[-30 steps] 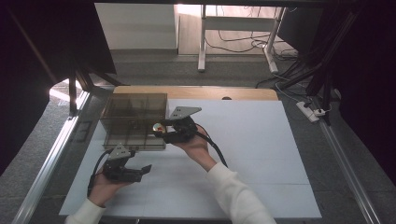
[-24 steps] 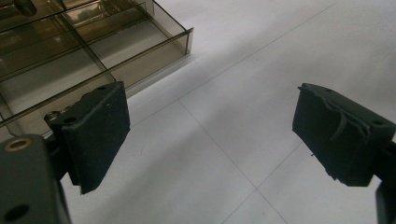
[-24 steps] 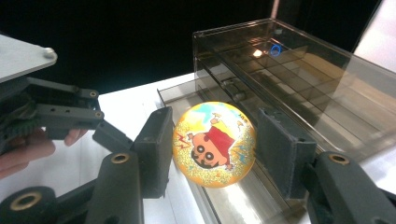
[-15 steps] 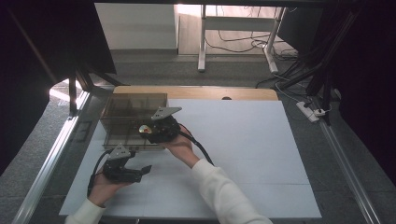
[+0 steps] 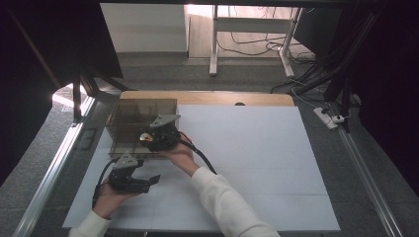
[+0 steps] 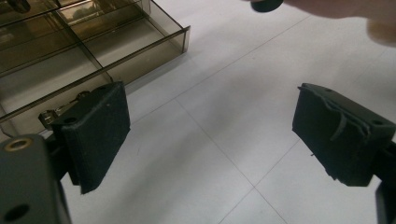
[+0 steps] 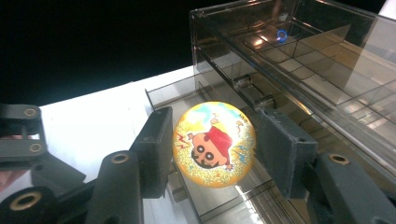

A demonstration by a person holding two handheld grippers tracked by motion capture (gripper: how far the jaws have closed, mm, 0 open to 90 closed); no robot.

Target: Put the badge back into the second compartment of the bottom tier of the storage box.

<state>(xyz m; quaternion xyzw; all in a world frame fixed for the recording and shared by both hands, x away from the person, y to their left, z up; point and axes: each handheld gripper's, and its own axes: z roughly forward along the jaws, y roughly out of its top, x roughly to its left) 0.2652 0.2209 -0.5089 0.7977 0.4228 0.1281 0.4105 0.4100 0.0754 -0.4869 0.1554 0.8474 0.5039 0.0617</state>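
A cartoon ball (image 7: 214, 144) is clenched between the right claw's (image 5: 146, 138) pads, w/ the smoked box (image 5: 129, 129) just beyond & beneath. Likely light, hard, slippery: best gripped across its middle. The left claw (image 6: 212, 135) is held released, nothing between, box off to its left.

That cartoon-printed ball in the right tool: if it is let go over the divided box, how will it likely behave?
The ball looks round and glossy, so it would probably roll until a divider of the clear box stops it. Held only at its two sides by the right tool, it may slip easily. It seems light.
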